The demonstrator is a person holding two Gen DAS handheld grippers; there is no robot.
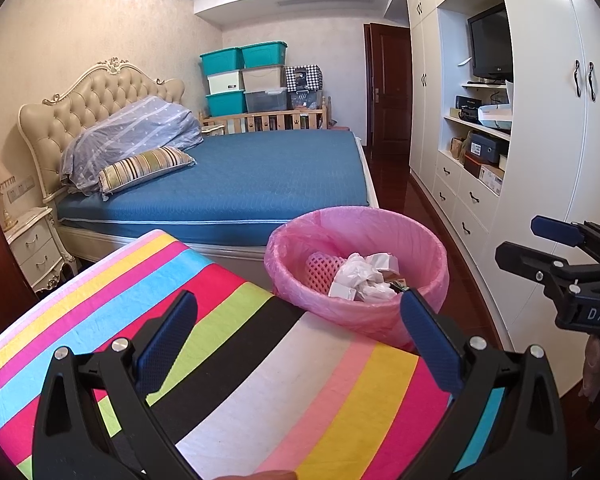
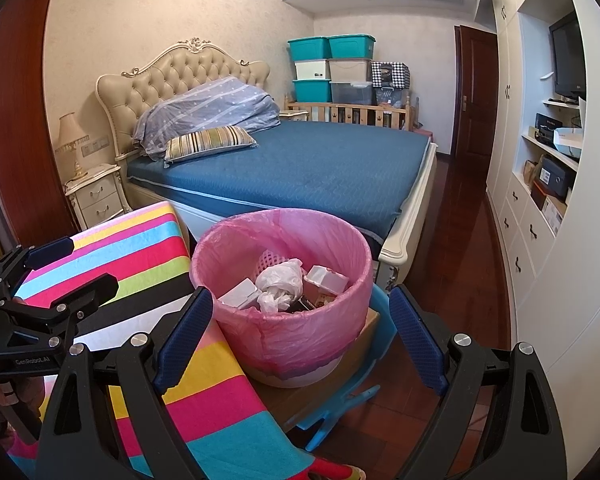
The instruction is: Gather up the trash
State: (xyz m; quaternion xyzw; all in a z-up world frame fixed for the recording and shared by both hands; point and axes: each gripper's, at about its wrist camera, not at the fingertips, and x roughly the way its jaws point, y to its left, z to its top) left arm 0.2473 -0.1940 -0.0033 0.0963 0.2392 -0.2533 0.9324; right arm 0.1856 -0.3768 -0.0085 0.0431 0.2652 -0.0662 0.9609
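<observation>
A waste bin with a pink bag liner [image 1: 356, 312] [image 2: 284, 336] stands just past the end of a surface with a bright striped cloth [image 1: 236, 376] [image 2: 148, 264]. It holds crumpled white paper [image 1: 360, 276] [image 2: 278, 284], small white boxes [image 2: 327, 278] and a pink foam net [image 1: 320, 270]. My left gripper [image 1: 300, 336] is open and empty above the cloth, left of the bin. My right gripper [image 2: 302, 332] is open and empty, with the bin between its fingers in its view. Each gripper shows in the other's view [image 1: 540, 242] [image 2: 76, 264].
A bed with a blue cover [image 1: 236, 176] [image 2: 300, 168] lies behind the bin. A white wardrobe wall with shelves and drawers [image 1: 540, 128] [image 2: 560, 200] runs along the right. A blue plastic stool [image 2: 352, 384] is under the bin. A nightstand [image 2: 96, 196] stands left of the bed.
</observation>
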